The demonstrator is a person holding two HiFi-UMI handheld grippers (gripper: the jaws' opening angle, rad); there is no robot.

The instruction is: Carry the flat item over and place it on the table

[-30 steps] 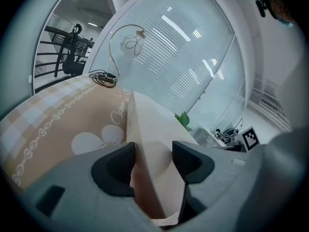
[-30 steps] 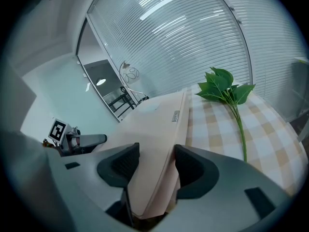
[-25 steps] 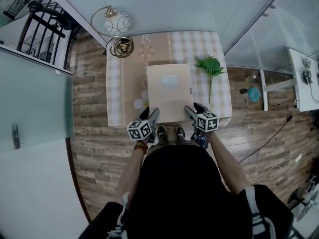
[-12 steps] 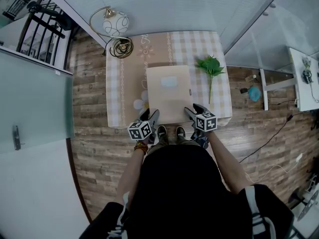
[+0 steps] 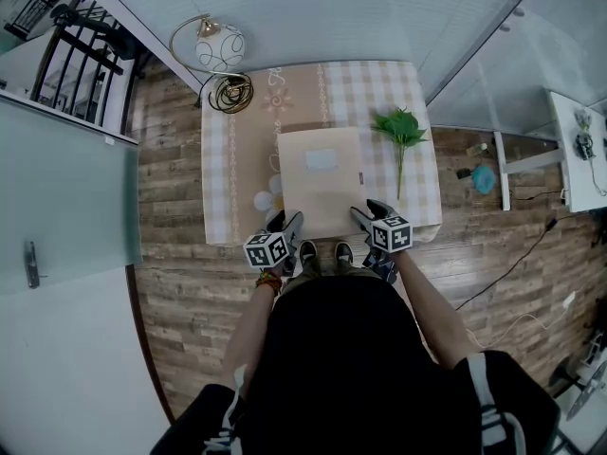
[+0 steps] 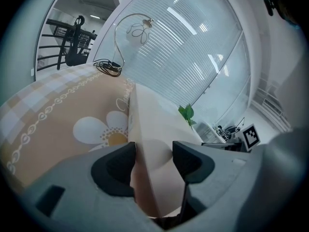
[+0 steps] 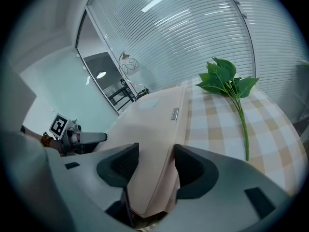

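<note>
The flat item (image 5: 321,178), a pale beige slab, lies level over the middle of the checked counter (image 5: 417,183), its near edge at the counter's lower edge in the head view. The left gripper (image 5: 287,223) has its jaws closed on the item's lower-left corner, and the right gripper (image 5: 365,214) has its jaws closed on the lower-right corner. A green leafy sprig (image 5: 400,126) lies just right of the item. A coiled lamp (image 5: 220,45) stands at the counter's upper left.
</note>
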